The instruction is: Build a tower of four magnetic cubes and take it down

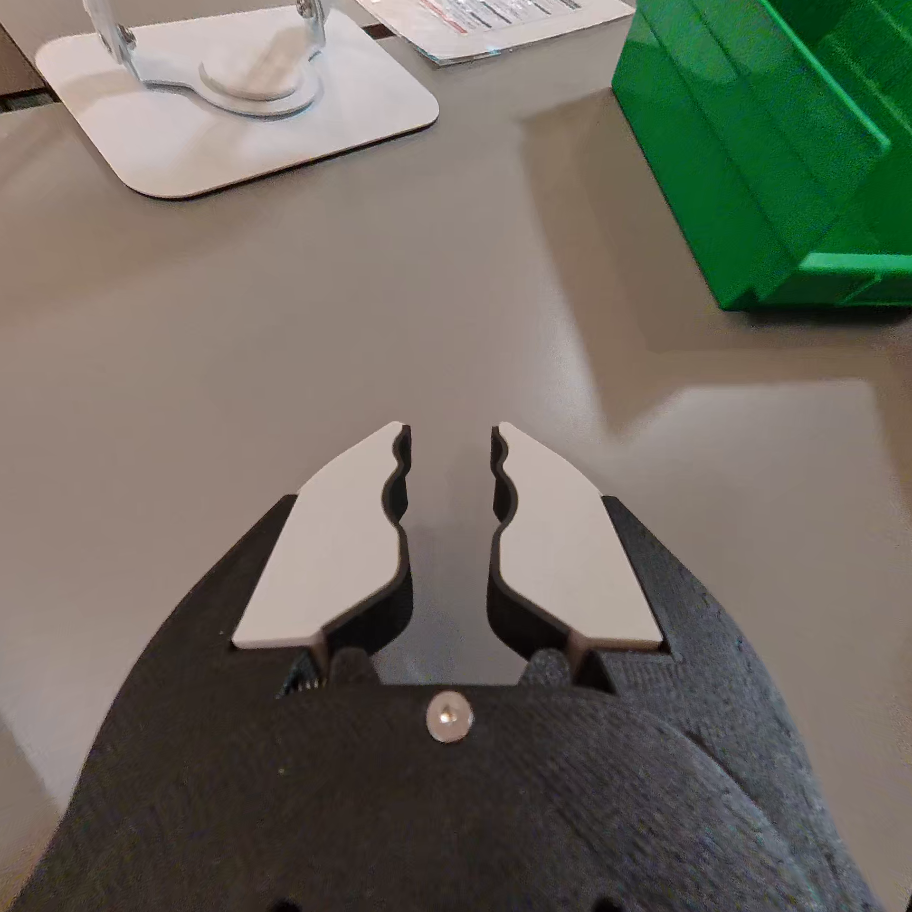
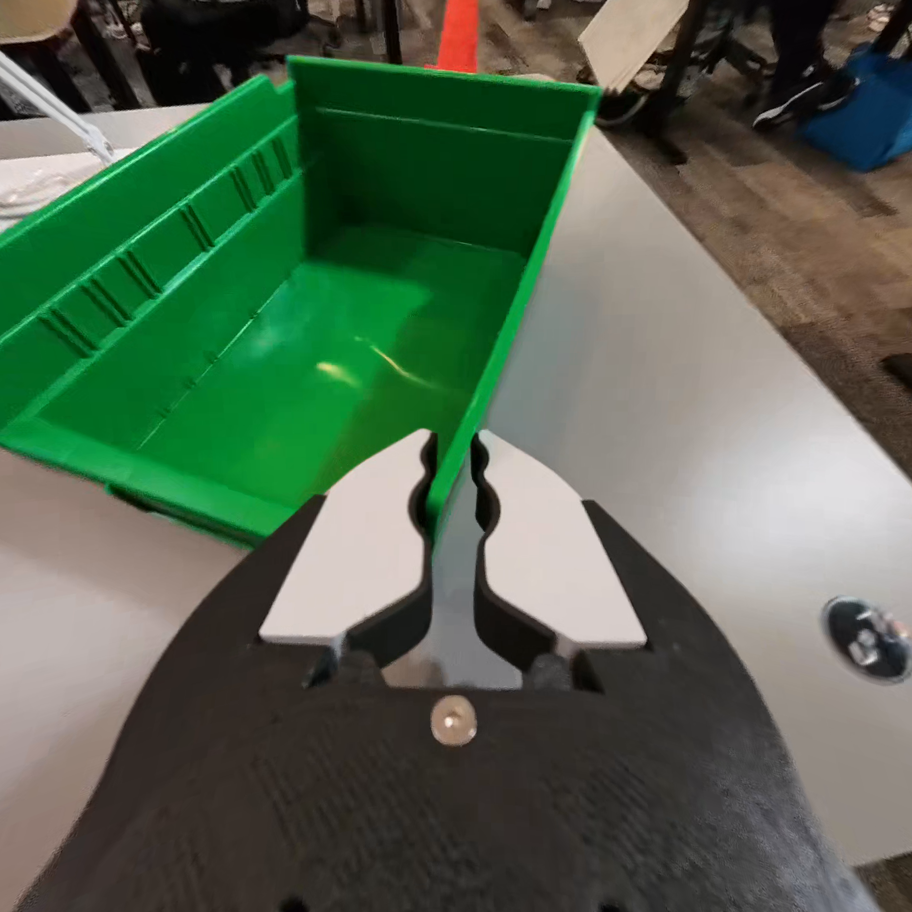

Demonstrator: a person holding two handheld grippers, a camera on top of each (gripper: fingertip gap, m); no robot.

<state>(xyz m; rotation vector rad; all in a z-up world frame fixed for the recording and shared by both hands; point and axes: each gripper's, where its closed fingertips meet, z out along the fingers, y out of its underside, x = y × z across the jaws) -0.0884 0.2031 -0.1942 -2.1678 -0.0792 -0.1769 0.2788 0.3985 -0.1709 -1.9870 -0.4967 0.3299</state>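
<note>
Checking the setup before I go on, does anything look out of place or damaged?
Nothing looks damaged or spilled. The green bin sits empty on the table, its right wall between the right gripper fingers. The left gripper is open over bare table.

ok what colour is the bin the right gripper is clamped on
Bright green bin, with the right gripper shut on its side wall; clearest in the right wrist view.

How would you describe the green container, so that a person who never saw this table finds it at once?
Start at the grey table. Near its far right corner stands a green plastic bin, open on top with ribbed walls. It is the only bright green thing there, and the right gripper is shut on its side wall.
</note>
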